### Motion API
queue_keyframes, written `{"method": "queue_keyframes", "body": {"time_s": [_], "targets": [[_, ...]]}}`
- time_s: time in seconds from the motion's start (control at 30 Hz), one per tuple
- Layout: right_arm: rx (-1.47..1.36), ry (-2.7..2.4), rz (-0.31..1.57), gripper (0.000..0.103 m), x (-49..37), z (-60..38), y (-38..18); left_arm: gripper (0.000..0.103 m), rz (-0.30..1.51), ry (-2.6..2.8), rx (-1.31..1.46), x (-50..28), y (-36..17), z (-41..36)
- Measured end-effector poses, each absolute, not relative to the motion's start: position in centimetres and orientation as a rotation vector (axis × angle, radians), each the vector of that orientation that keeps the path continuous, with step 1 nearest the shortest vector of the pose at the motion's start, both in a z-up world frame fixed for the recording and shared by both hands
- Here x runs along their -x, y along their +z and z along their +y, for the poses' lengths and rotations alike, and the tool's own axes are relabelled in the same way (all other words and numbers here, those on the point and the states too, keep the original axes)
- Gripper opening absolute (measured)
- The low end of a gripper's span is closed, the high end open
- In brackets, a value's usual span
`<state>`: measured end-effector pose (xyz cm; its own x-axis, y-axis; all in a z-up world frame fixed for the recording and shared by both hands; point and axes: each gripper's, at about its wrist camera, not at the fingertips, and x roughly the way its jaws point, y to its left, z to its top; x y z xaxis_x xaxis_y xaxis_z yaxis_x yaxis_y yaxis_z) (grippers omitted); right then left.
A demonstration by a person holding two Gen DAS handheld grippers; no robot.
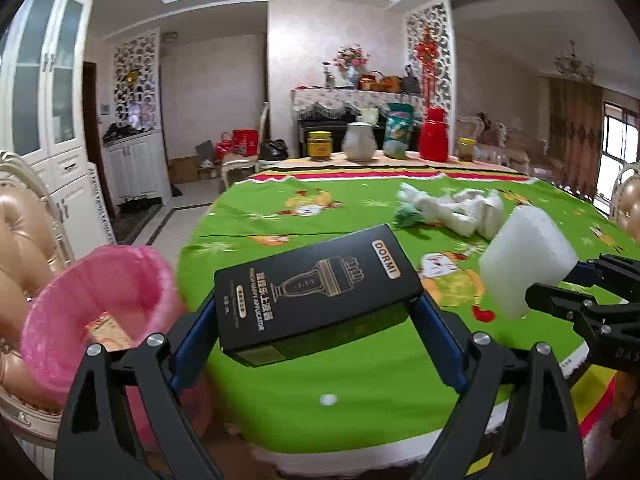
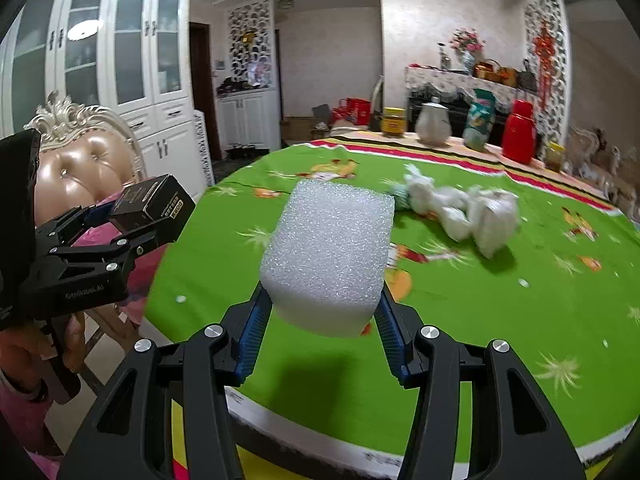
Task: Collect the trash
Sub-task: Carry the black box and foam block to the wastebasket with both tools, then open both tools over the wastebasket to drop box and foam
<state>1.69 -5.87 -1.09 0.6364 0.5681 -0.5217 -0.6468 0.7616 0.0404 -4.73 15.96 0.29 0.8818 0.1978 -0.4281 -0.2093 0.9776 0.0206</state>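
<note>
Gripping black DORMI box (image 1: pixel 316 292) in my left gripper (image 1: pixel 316 344), foam block (image 2: pixel 328 264) in right gripper (image 2: pixel 322 336); pink-lined bin (image 1: pixel 100 304) holding one carton; crumpled tissues (image 1: pixel 460 208) waiting on table.

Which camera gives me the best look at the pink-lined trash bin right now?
Left wrist. The pink-lined bin shows its open mouth and some trash inside, left of the black box in the left tool. The right wrist view shows only pink slivers behind that tool.

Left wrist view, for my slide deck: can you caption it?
Left gripper holds a black box beside the pink-lined bin; right gripper holds a foam block.
</note>
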Motion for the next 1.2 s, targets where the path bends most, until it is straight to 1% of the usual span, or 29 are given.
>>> {"method": "queue_keyframes", "body": {"time_s": [0.3, 0.6, 0.9, 1.2], "targets": [[0.205, 0.796, 0.517, 0.049, -1.2, -0.3, 0.2, 0.088, 0.425, 0.330, 0.082, 8.0, 1.3, 21.7], [0.266, 0.932, 0.485, 0.049, -0.4, 6.8, 1.2, 0.088, 0.381, 0.464, 0.149, 11.8, 3.5, 29.0], [0.293, 1.083, 0.502, 0.050, -0.8, 13.9, 1.4, 0.088, 0.431, 0.515, 0.194, 12.5, 2.7, 36.6], [0.325, 1.193, 0.518, 0.050, -1.4, 21.3, 1.0, 0.088, 0.504, 0.532, 0.209, 11.1, 0.7, 41.1]]}}
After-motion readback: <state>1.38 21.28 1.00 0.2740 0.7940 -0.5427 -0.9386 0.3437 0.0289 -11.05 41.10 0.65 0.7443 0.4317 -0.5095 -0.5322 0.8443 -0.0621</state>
